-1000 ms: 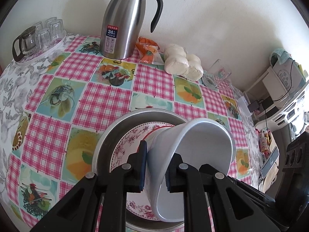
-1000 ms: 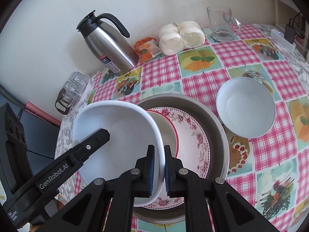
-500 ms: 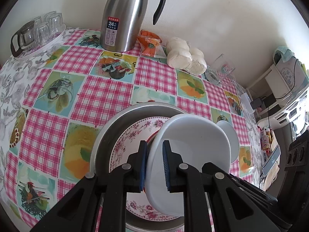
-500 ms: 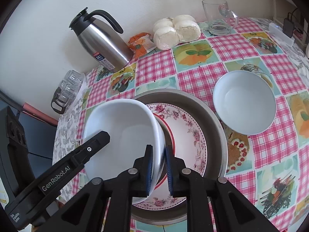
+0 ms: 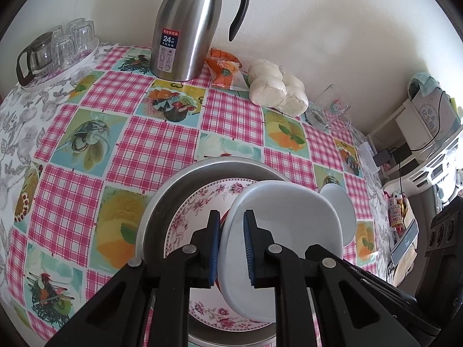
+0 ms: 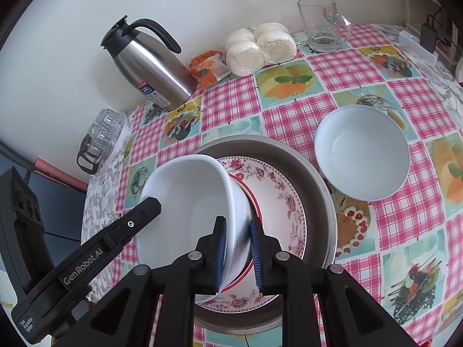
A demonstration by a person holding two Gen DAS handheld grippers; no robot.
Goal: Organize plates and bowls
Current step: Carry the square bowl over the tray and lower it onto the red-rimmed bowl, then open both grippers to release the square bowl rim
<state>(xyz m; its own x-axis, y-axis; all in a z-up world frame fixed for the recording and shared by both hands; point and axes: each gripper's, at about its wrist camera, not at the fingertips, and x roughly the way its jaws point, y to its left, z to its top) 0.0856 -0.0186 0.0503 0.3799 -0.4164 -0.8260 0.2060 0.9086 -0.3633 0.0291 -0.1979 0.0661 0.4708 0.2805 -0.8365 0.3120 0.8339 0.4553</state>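
The white bowl (image 6: 188, 211) sits tilted inside the stack, resting in the red-rimmed bowl (image 6: 251, 199) on the floral plate (image 6: 283, 211), which lies in the metal basin (image 6: 321, 185). Its rim runs between the fingers of both tools: the left gripper (image 5: 230, 248) straddles the near-left edge of the bowl (image 5: 277, 237), one blue pad outside and one inside, with a small gap showing on each side, so the jaws stand a little apart and look loosened rather than clamped. The right gripper (image 6: 237, 257) likewise has the bowl's wall between its pads, parted slightly wider than the wall; whether they press on it cannot be told for sure. A second white bowl (image 6: 361, 153) stands alone on the checked tablecloth (image 6: 289, 115), just beside the basin's right rim. Against the picture from a second ago, the held bowl has come down from a steep, almost on-edge tilt to lie much flatter in the stack, and both pairs of fingers, then pinched tight on the rim, have since opened somewhat
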